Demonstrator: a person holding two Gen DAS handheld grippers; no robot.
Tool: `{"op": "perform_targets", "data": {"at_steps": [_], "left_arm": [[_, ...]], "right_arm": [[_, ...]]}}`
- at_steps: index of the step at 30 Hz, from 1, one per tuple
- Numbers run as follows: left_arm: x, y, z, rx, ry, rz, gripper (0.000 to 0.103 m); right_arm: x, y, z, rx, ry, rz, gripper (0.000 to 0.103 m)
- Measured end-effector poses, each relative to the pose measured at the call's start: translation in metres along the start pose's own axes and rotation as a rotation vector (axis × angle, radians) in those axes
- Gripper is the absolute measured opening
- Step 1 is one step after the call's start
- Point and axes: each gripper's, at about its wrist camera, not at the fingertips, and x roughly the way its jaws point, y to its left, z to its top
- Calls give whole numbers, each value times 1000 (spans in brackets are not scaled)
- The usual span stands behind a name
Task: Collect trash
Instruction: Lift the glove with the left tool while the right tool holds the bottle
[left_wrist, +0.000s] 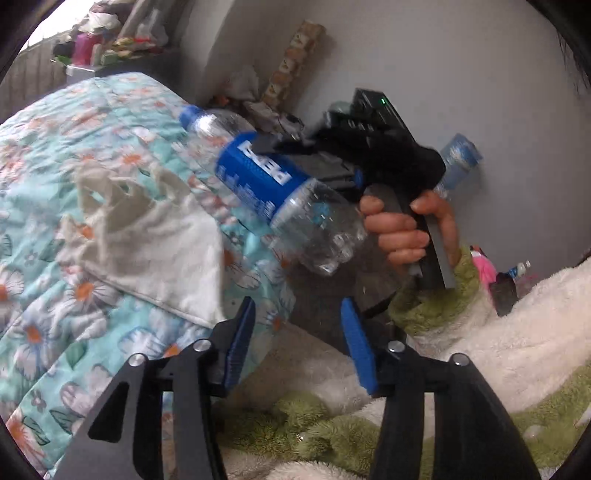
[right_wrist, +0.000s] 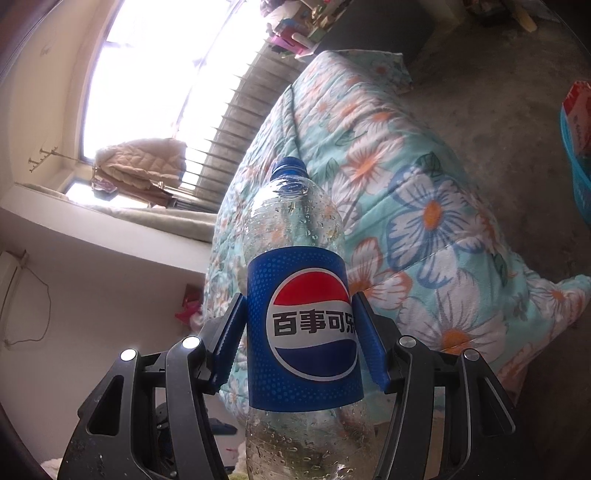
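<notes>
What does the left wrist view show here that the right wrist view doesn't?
Left wrist only: the open, empty left gripper, a white cloth on the quilt, and the hand holding the right gripper's handle. Right wrist only: the window and a padded jacket. Both: the Pepsi bottle clamped in the right gripper, and the floral quilt.

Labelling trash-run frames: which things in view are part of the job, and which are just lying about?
Job:
- Pepsi bottle, clamped in right gripper
- white plastic bag on the quilt
- left gripper, open, nothing between its fingers

Lying about:
- floral quilt
- puffy jacket by the window
- cardboard roll against the wall
</notes>
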Motion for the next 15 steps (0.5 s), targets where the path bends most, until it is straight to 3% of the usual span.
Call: {"op": "perform_targets", "data": {"at_steps": [2,5,10,12,15], "left_arm": [[-7,15,7,-55,-37,49,54],[-12,50,12,-219,-78,91,58],[0,107,12,-533,-71,49,58],[5,121,10,-596,-79,38,58],[12,126,14,-604,-101,59,58]], "right_arm": [[2,1,-1,0,4,-2,55],[8,2,1,5,12,-8,55],[11,4,3,14,13,-12,55],[11,4,4,15,13,-18,55],[11,2,5,22,6,-21,55]]}}
